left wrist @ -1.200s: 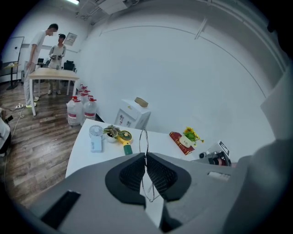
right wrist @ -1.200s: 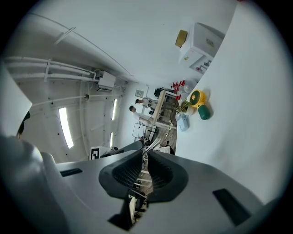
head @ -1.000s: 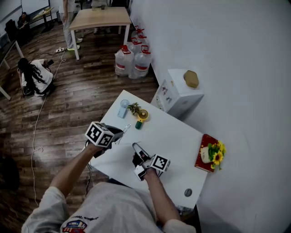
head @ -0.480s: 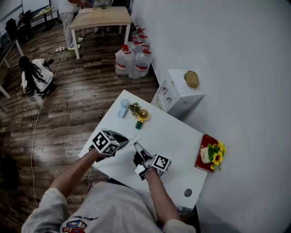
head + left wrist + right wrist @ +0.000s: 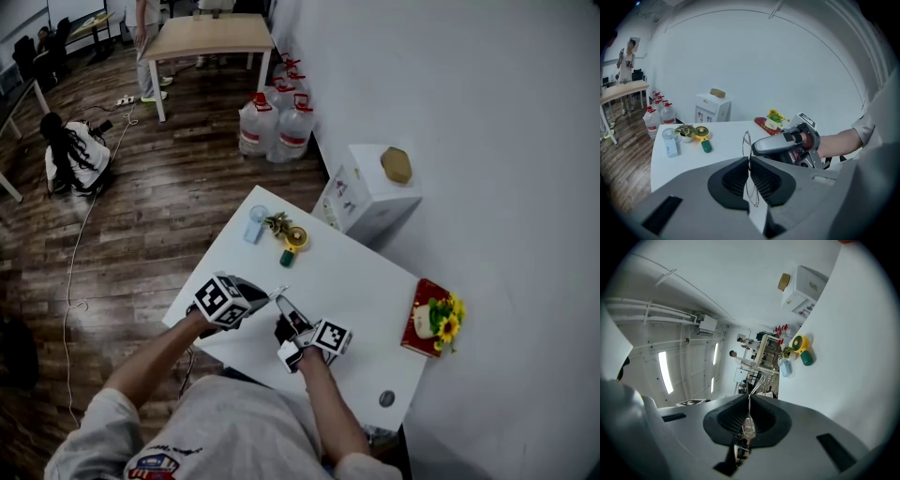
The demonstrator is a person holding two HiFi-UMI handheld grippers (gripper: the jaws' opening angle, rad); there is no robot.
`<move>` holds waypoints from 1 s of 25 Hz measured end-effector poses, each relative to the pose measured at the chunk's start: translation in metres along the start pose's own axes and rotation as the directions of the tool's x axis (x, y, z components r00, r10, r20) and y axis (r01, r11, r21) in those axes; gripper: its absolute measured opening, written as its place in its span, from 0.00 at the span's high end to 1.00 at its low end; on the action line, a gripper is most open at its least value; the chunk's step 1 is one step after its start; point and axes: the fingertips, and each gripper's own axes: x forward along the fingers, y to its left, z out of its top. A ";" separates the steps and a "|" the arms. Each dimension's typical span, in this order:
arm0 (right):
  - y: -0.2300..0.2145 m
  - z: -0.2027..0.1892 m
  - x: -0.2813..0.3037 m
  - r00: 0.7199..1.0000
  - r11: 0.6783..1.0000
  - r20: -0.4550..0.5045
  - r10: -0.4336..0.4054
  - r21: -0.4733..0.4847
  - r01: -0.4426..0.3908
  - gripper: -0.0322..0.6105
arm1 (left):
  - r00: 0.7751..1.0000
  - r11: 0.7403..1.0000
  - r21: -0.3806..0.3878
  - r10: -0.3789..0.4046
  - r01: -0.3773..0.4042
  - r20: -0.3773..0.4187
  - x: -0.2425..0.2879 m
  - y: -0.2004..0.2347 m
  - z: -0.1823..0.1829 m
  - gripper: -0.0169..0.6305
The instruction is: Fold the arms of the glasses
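Thin wire-framed glasses (image 5: 279,296) hang between my two grippers above the white table (image 5: 361,281). In the left gripper view my left gripper (image 5: 749,159) is shut on the glasses (image 5: 746,140), whose round wire rim sticks up past the fingertips. The right gripper (image 5: 785,144) shows just beyond, pointing at the rim. In the right gripper view my right gripper (image 5: 749,397) is shut on a thin wire arm of the glasses (image 5: 758,382). In the head view the left gripper (image 5: 266,301) and the right gripper (image 5: 283,305) nearly meet tip to tip.
At the table's far-left corner lie a small pale-blue fan (image 5: 255,225), a potted plant (image 5: 276,223) and a yellow round gadget (image 5: 294,238). A red book with flowers (image 5: 431,319) sits at the right edge. A white cabinet (image 5: 370,192) and water bottles (image 5: 272,122) stand beyond.
My left gripper has moved to the right and slightly down, closing in on the right gripper. The right gripper has stayed where it was.
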 end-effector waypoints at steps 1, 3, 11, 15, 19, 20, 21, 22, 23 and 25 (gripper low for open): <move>-0.001 -0.001 0.000 1.000 1.000 -0.001 -0.009 0.005 0.009 0.95 | 1.000 1.000 -0.002 -0.002 0.002 0.000 0.000 0.000 0.000 0.95; 0.003 -0.001 0.001 1.000 1.000 -0.004 0.012 0.002 -0.012 0.95 | 1.000 1.000 -0.007 0.001 -0.001 0.002 0.000 0.001 -0.001 0.95; 0.010 -0.002 0.010 0.995 0.986 -0.025 0.093 -0.139 -0.096 0.81 | 0.992 0.993 -0.027 0.118 -0.117 0.046 -0.008 0.025 -0.006 0.95; -0.008 0.004 0.002 1.000 0.971 -0.003 0.006 -0.241 -0.007 0.84 | 0.983 0.984 -0.034 0.177 -0.175 0.057 -0.015 0.040 -0.012 0.95; -0.024 0.016 -0.011 0.991 0.901 0.058 -0.118 -0.414 0.132 0.94 | 0.972 0.973 -0.063 0.226 -0.222 0.064 -0.023 0.054 -0.020 0.95; -0.027 0.019 -0.014 0.986 0.867 0.074 -0.151 -0.470 0.168 0.95 | 0.970 0.970 -0.070 0.236 -0.232 0.063 -0.025 0.057 -0.021 0.95; -0.028 0.023 -0.016 0.979 0.826 0.094 -0.180 -0.527 0.202 0.95 | 0.968 0.968 -0.076 0.243 -0.239 0.062 -0.027 0.059 -0.022 0.95; -0.025 0.027 -0.019 0.972 0.781 0.117 -0.202 -0.580 0.232 0.95 | 0.967 0.966 -0.082 0.249 -0.244 0.061 -0.028 0.062 -0.023 0.95; -0.022 0.031 -0.021 0.967 0.737 0.140 -0.214 -0.626 0.254 0.95 | 0.966 0.965 -0.088 0.253 -0.247 0.060 -0.029 0.064 -0.024 0.95; -0.011 0.038 -0.024 0.960 0.667 0.180 -0.214 -0.692 0.278 0.95 | 0.964 0.962 -0.097 0.260 -0.254 0.057 -0.032 0.067 -0.027 0.95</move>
